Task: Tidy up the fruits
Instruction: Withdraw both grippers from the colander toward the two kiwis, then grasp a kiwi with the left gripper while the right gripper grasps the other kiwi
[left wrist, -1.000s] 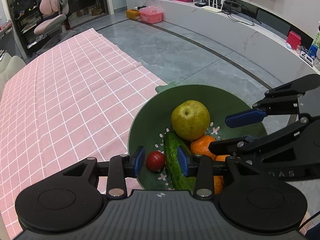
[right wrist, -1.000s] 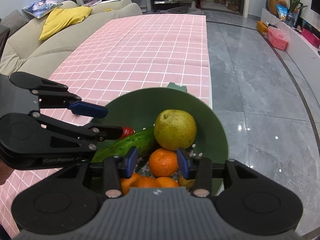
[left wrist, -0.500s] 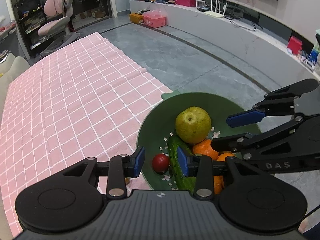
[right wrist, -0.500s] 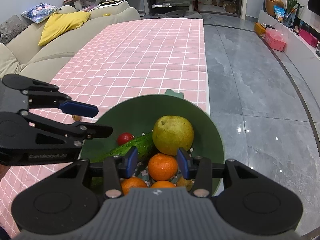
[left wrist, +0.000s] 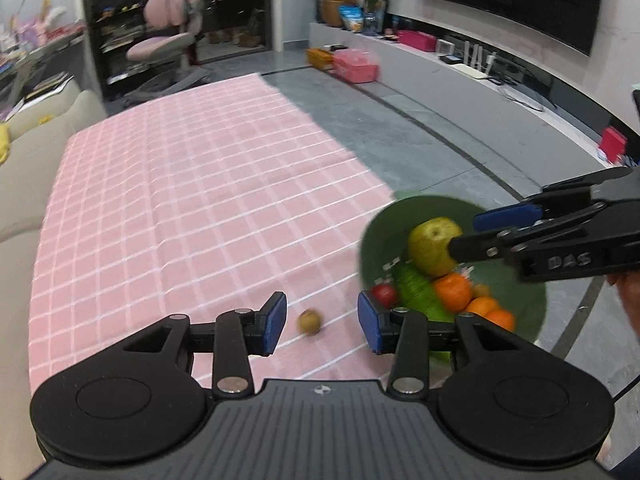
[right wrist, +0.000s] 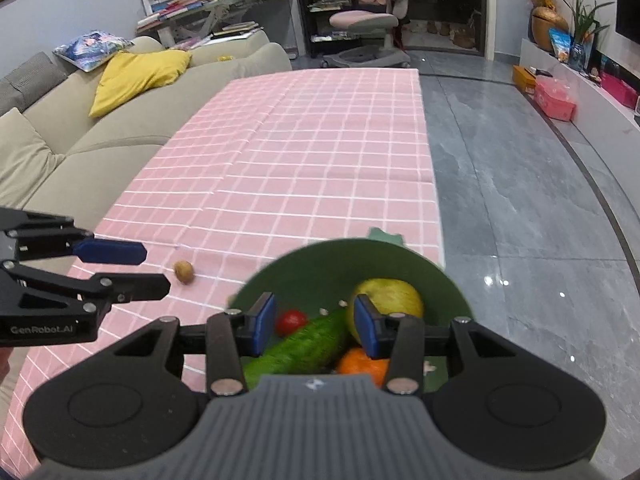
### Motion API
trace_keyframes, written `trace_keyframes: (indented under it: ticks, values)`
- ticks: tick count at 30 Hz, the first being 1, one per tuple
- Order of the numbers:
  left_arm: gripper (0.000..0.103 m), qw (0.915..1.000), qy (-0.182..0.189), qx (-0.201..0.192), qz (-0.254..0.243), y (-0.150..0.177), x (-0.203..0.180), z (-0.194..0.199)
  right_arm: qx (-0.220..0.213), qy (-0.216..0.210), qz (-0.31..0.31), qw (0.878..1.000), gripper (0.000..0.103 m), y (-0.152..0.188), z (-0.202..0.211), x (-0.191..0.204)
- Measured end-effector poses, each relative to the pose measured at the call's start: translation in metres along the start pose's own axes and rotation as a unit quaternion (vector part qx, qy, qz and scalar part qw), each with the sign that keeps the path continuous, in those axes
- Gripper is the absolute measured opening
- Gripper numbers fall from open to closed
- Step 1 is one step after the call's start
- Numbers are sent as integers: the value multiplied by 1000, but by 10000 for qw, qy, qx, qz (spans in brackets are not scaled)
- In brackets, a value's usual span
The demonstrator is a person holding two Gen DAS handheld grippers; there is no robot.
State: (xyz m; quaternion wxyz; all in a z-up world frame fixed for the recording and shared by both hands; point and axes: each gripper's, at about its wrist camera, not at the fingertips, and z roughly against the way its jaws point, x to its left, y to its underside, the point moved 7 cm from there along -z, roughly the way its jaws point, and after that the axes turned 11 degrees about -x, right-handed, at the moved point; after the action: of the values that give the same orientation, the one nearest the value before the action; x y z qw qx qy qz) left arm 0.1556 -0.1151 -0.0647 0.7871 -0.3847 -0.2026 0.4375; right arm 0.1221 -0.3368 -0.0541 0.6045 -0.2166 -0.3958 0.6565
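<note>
A green bowl [left wrist: 382, 232] [right wrist: 340, 264] at the pink cloth's right edge holds a yellow-green pear [left wrist: 434, 246] [right wrist: 390, 294], a cucumber [left wrist: 416, 292] [right wrist: 304, 344], a small tomato [left wrist: 384, 294] [right wrist: 291, 320] and several oranges [left wrist: 452, 290] [right wrist: 362, 360]. A small brown fruit [left wrist: 309, 322] [right wrist: 184, 271] lies alone on the cloth, left of the bowl. My left gripper [left wrist: 322, 326] [right wrist: 148, 268] hovers above that fruit, jaws opening, nothing between its pads. Over the bowl hangs my right gripper [right wrist: 315, 326] [left wrist: 478, 230], open and holding nothing.
The checked tablecloth [right wrist: 304, 152] stretches far ahead. A beige sofa [right wrist: 120, 128] with a yellow cushion [right wrist: 136, 76] runs along the table's left side. Grey floor [right wrist: 520, 208] drops off right of the bowl. A pink chair [left wrist: 168, 32] stands beyond the table.
My left gripper swung left, off the bowl and over the cloth, where the small brown fruit came into view between its fingers; its jaws widened a little. The right gripper rose slightly.
</note>
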Motion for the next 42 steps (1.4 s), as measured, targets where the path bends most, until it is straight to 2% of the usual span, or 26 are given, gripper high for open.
trace_keyframes:
  ticks: [5,13,21,26,29,33,42]
  values:
    - [49,9994,-214,166,201,20,40,2,-111,-134,179,9997,41,0,-1,34]
    - [49,9981,-370,287,408,35,91,-3,-632,153,293,9974,41,22,-8,110]
    - [49,9976,-241,262,594,42,113,-26,-1341,1169,599,9822,40,77,-33,173]
    - [49,9983,-37,322,477,48,111,-43,-1565,1836,436,9695,40,86,-63,176]
    - [49,9986,46,369,369,49,112,-51,-1502,2135,196,9651,40,84,-79,162]
    - [49,9985,144,459,251,50,113,-62,-1375,2367,-41,9618,40,82,-98,147]
    - [44,9983,260,478,191,59,113,-78,-1246,2566,-444,9574,39,82,-125,136]
